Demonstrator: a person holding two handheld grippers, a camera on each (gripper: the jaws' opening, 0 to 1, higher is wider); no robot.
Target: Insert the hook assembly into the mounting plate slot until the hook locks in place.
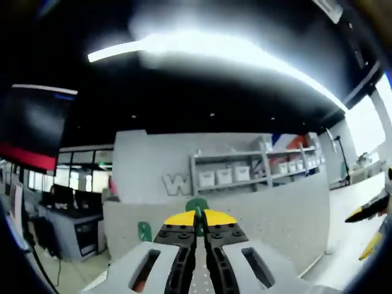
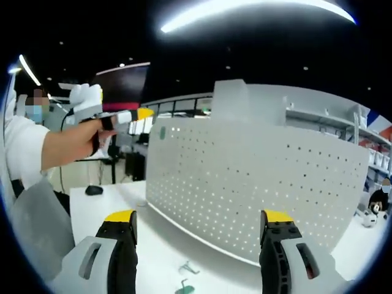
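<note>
The left tool (image 1: 197, 228) pinches a small green plastic hook (image 1: 196, 206) at the top of the white holey board (image 2: 257, 184); the right tool (image 2: 199, 236) is spread wide, facing it.

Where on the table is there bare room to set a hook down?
Bare table lies between the pegboard foot and the fingers of the right gripper, and left of the pegboard beside the small dark object. Loose green hooks crowd the near middle.

We saw a white table (image 2: 159, 245) carrying an upright perforated panel (image 2: 257, 177), with two small hooks (image 2: 188, 267) lying before it and a dark object (image 2: 94, 190) near its far edge.
</note>
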